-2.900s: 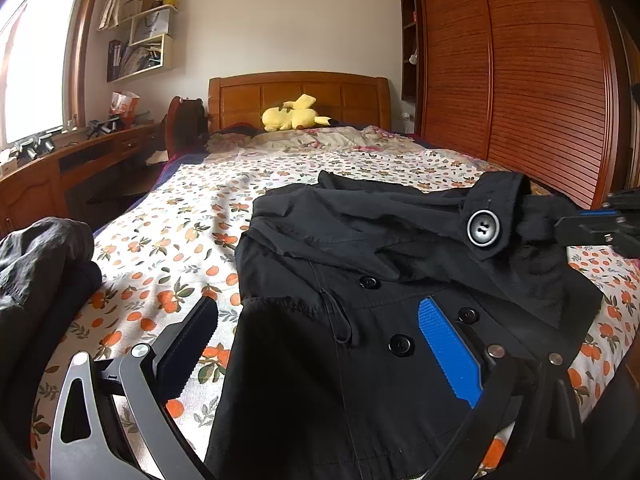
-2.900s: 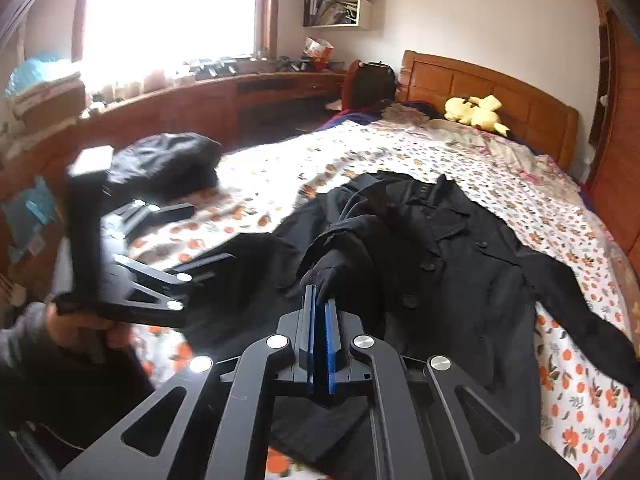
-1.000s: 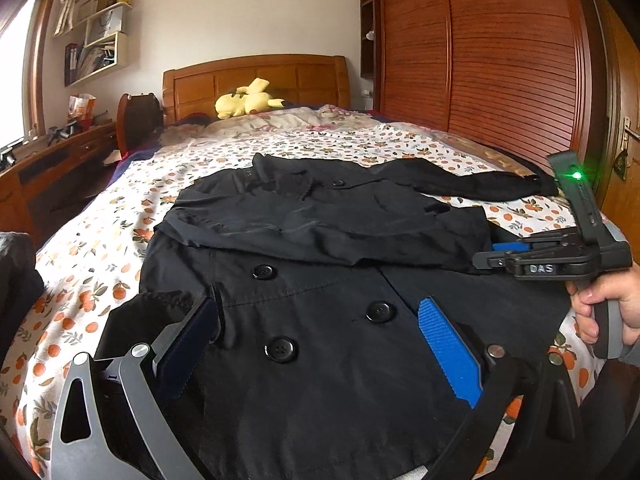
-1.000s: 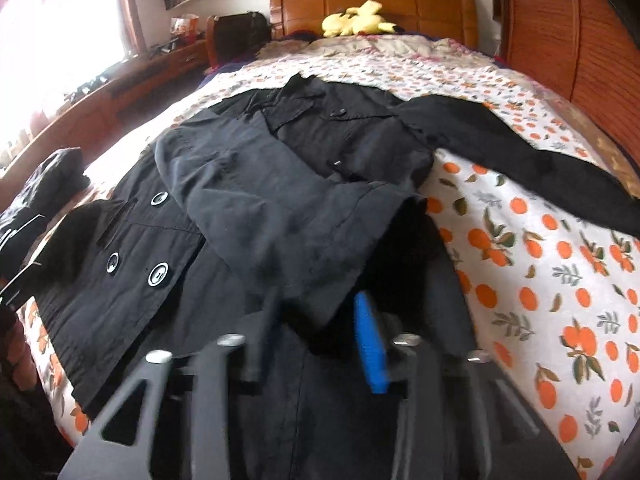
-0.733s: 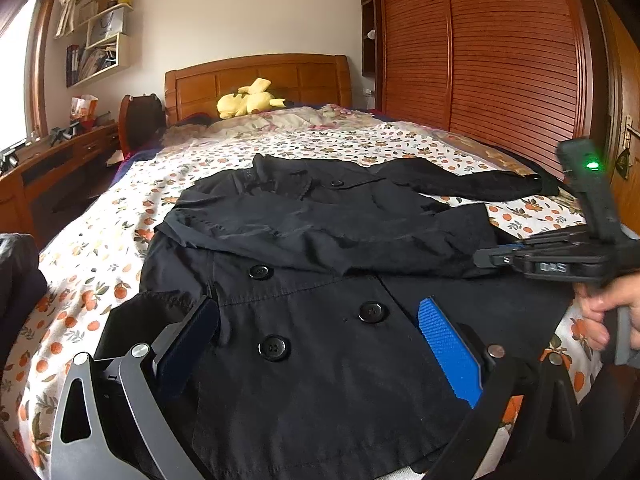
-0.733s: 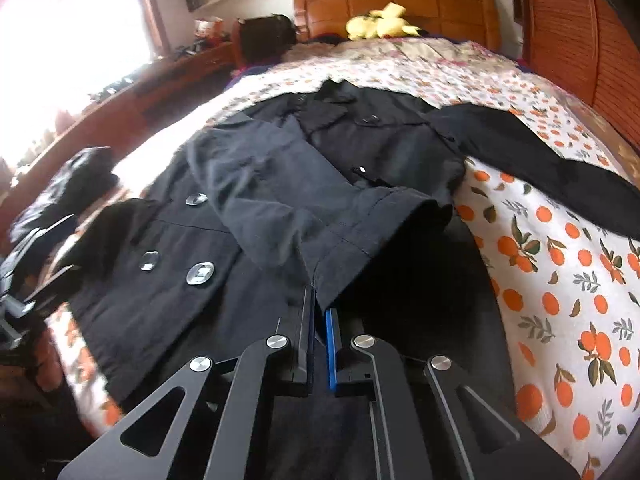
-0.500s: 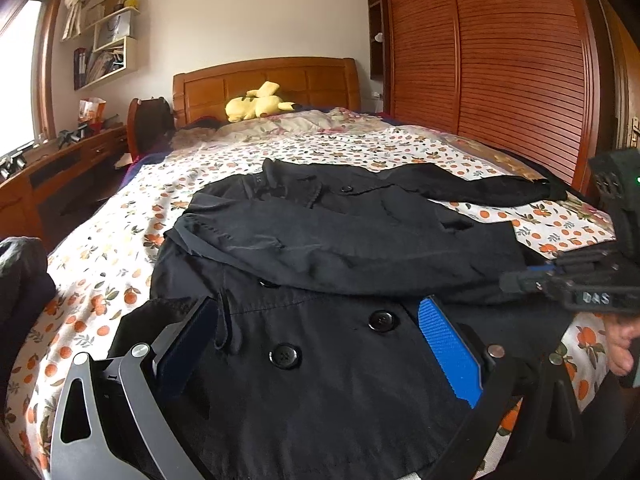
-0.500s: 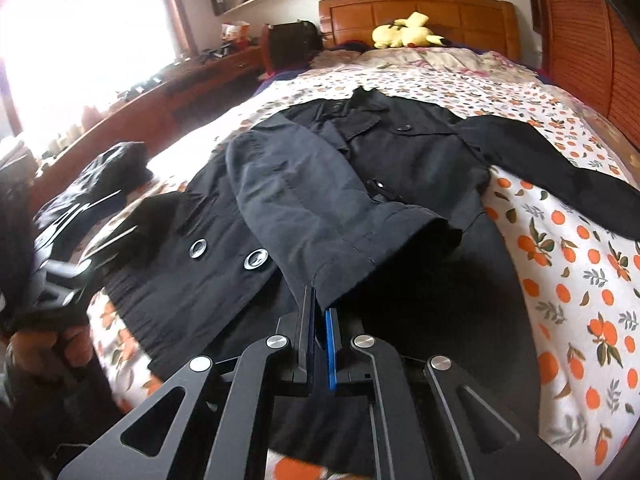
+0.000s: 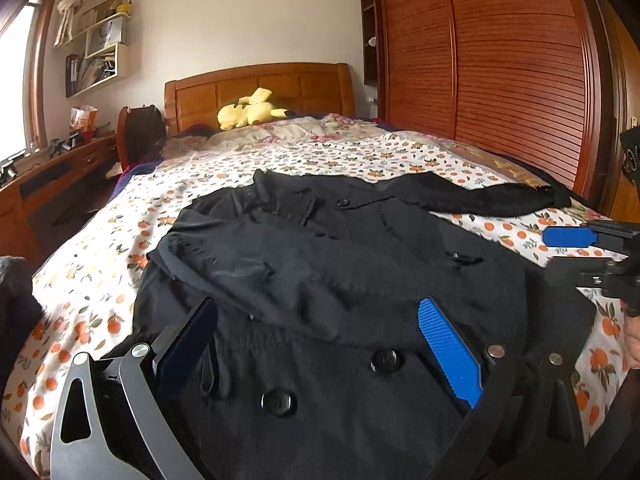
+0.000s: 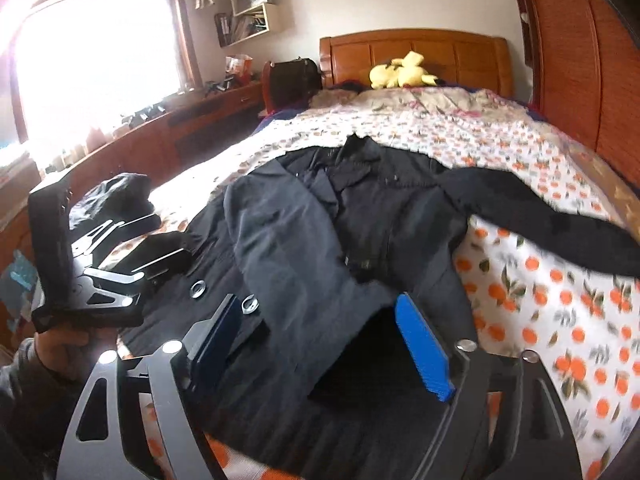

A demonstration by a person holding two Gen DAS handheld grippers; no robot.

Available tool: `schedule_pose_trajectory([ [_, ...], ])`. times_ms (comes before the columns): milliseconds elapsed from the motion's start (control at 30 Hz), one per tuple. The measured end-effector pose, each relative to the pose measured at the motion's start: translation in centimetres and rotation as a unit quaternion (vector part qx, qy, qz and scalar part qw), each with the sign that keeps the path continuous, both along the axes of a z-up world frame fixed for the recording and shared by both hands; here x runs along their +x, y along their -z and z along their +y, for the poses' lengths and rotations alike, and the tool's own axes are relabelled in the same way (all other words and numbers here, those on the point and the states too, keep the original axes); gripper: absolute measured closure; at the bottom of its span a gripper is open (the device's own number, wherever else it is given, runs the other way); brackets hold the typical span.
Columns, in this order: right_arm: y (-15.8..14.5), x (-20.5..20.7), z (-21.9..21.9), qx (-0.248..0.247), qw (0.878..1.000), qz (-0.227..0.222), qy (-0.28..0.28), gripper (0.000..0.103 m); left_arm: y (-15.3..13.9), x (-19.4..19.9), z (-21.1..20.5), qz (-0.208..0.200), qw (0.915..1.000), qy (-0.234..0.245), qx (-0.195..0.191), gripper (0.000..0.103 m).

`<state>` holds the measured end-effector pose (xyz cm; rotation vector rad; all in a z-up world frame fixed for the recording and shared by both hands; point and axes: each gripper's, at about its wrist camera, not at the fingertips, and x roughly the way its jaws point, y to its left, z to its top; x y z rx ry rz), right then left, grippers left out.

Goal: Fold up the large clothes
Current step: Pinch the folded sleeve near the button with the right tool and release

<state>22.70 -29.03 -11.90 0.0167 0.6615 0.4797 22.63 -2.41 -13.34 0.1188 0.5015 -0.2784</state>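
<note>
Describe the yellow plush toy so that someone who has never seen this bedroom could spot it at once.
Start at the bed with the orange-fruit-print cover and look to its far end, where the wooden headboard stands. The yellow plush toy lies right at the foot of that headboard, beyond the black coat spread on the cover. It is the only bright yellow thing on the bed.

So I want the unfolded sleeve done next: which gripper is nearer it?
Right. The right gripper hangs open over the coat's edge on that sleeve's side; the left gripper is over the buttoned front, across the coat from it.
</note>
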Motion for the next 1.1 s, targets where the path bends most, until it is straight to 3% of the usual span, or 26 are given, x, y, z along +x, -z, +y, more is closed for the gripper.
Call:
schedule_pose_trajectory([
  [67, 0.4, 1.3, 0.7, -0.009, 1.000, 0.006, -0.010, 0.061, -0.1, 0.5, 0.0, -0.004, 1.0000, 0.001, -0.003, 0.002],
  [100, 0.7, 1.8, 0.8, -0.013, 1.000, 0.012, -0.013, 0.086, -0.1, 0.7, 0.0, -0.005, 1.0000, 0.001, -0.004, 0.002],
  [133, 1.1, 2.3, 1.1, -0.019, 1.000, 0.020, -0.015, 0.103, -0.1, 1.0, 0.0, -0.006, 1.0000, 0.001, -0.006, 0.002],
  [300, 3.5, 4.1, 2.4, -0.056, 0.997, 0.049, -0.029, 0.103, 0.9, 1.6, 0.3, -0.001, 0.9999, 0.003, -0.016, 0.002],
  [533, 6.8, 5.4, 1.0, -0.083, 0.992, 0.098, 0.003, 0.103, 2.2, 1.4, 0.6, -0.003, 0.9997, 0.011, -0.023, 0.002],
  [800, 6.6, 4.7, 0.6, -0.077, 0.993, 0.086, 0.010, 0.103, 2.6, 0.7, 0.8, -0.018, 0.9992, 0.014, -0.031, 0.002],
  [867, 5.6, 4.1, 0.4, -0.069, 0.995, 0.075, 0.009, 0.098, 2.5, 0.5, 1.0, -0.023, 0.9991, 0.014, -0.034, 0.002],
  [900, 4.9, 3.6, 0.1, -0.062, 0.996, 0.067, 0.009, 0.084, 2.5, 0.4, 1.2, -0.025, 0.9990, 0.014, -0.036, 0.002],
  [933, 4.2, 3.2, -0.4, -0.058, 0.997, 0.055, 0.013, 0.062, 2.5, 0.4, 1.2, -0.025, 0.9989, 0.014, -0.037, 0.002],
  [967, 3.5, 3.0, -0.8, -0.057, 0.997, 0.046, 0.018, 0.055, 2.5, 0.4, 1.2, -0.025, 0.9989, 0.015, -0.036, 0.002],
  [1100, 1.3, 3.3, -3.5, -0.051, 0.997, 0.030, 0.047, 0.046, 2.5, 0.3, 1.1, -0.024, 0.9990, 0.014, -0.035, 0.002],
])
